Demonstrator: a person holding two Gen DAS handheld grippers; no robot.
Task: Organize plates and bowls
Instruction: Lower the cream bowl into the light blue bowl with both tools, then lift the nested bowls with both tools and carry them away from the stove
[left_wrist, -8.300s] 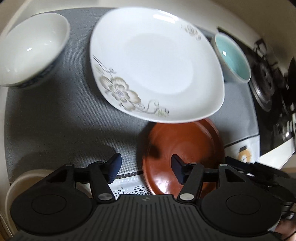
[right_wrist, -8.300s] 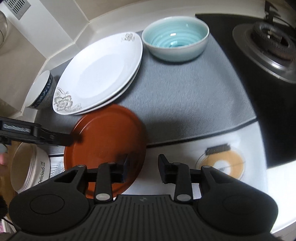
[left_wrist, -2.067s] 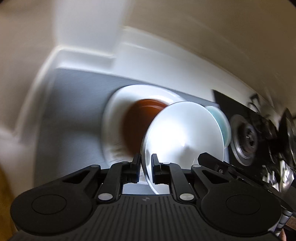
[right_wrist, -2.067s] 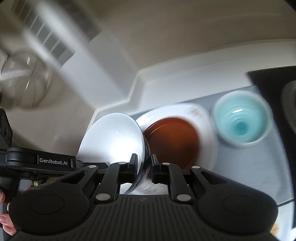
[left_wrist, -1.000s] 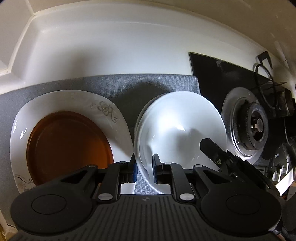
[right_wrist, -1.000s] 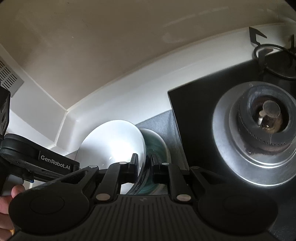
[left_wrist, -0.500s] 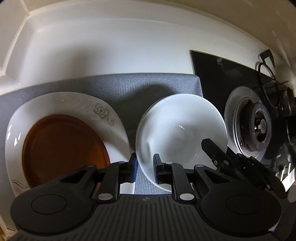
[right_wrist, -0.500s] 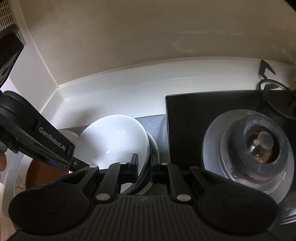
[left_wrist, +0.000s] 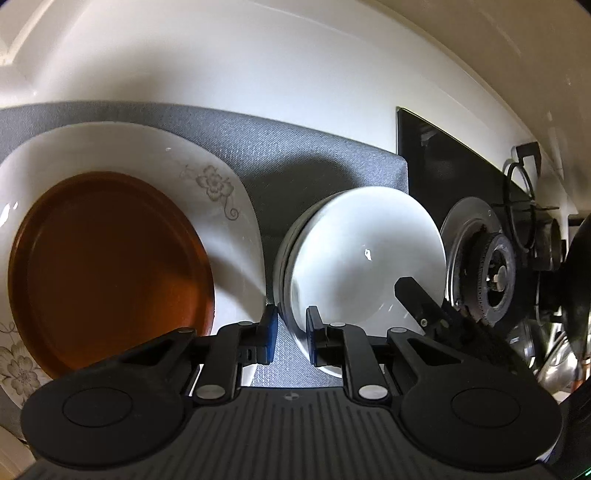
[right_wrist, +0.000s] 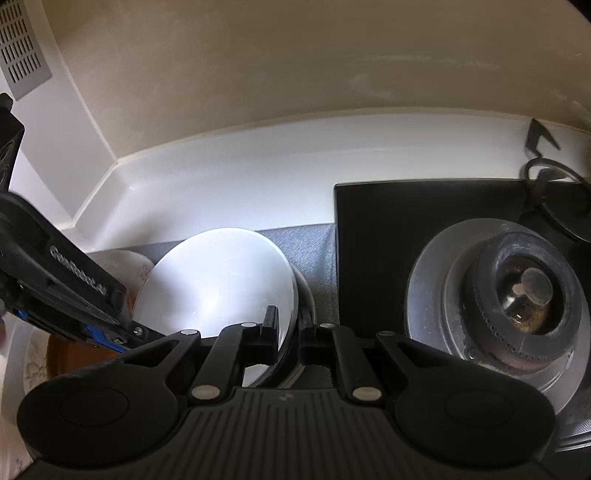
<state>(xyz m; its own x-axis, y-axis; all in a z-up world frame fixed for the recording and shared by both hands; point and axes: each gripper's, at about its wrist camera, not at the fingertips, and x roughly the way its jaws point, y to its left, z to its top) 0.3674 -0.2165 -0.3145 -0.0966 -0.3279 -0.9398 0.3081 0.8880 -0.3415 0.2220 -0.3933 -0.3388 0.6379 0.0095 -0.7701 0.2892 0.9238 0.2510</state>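
A white bowl (left_wrist: 362, 254) sits nested in a second bowl, of which only a thin rim (left_wrist: 286, 243) shows, on the grey mat (left_wrist: 295, 158). My left gripper (left_wrist: 290, 336) straddles the white bowl's near left rim, its jaws slightly apart. My right gripper (right_wrist: 286, 332) is shut on the white bowl (right_wrist: 218, 284) at its right rim. To the left, a brown plate (left_wrist: 107, 266) lies on a white flower-patterned plate (left_wrist: 218, 184).
A black gas hob (right_wrist: 388, 236) with a steel burner (right_wrist: 517, 295) lies right of the mat. The white counter upstand (right_wrist: 240, 177) and wall run close behind. A dark pan edge (left_wrist: 576, 280) shows at far right.
Both grippers carried the white bowl rightwards and lowered it into the teal bowl. In the last half second the left jaws have parted a little at the rim.
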